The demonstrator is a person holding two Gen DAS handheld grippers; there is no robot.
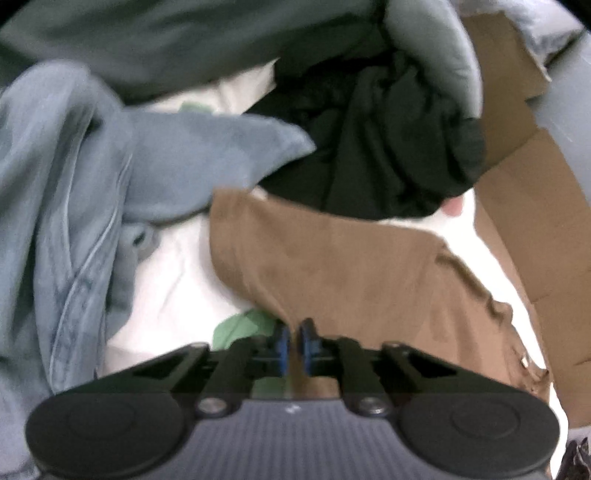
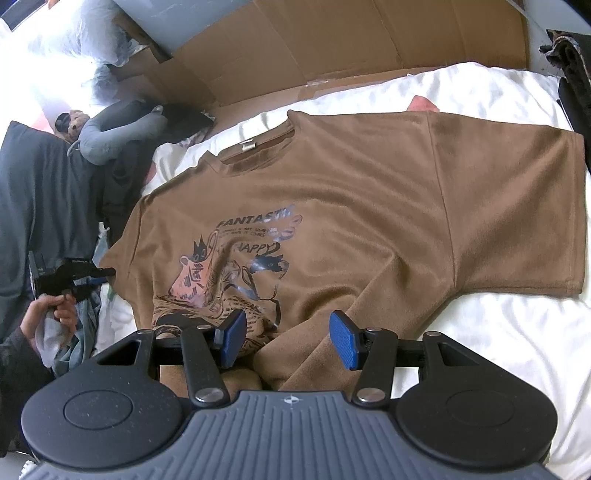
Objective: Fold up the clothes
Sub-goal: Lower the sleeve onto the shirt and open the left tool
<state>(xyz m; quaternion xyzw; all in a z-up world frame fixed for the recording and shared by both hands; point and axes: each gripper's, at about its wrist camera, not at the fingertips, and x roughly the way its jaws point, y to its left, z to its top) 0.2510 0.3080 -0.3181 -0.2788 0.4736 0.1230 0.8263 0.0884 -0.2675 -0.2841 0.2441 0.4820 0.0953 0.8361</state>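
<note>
One brown tee (image 2: 332,206); L gripper (image 1: 294,341) pinches its sleeve, R gripper (image 2: 288,341) spread.

Setting: a home bedroom, lived-in. Work surface is a bed with a rumpled white cotton sheet (image 2: 480,332), soft and creased. A brown short-sleeved T-shirt with a cartoon print (image 2: 332,221) lies spread on it. Flattened brown cardboard sheets (image 2: 332,48) stand along the far edge of the bed. Far left: a grey U-shaped travel neck pillow (image 2: 110,136) beside a small brown plush toy (image 2: 75,120). Loose laundry heaps near the left edge: a crumpled blue-grey garment (image 1: 74,184) and a bunched black garment (image 1: 388,147). Clear plastic wrapping (image 2: 85,33) sits far left.
</note>
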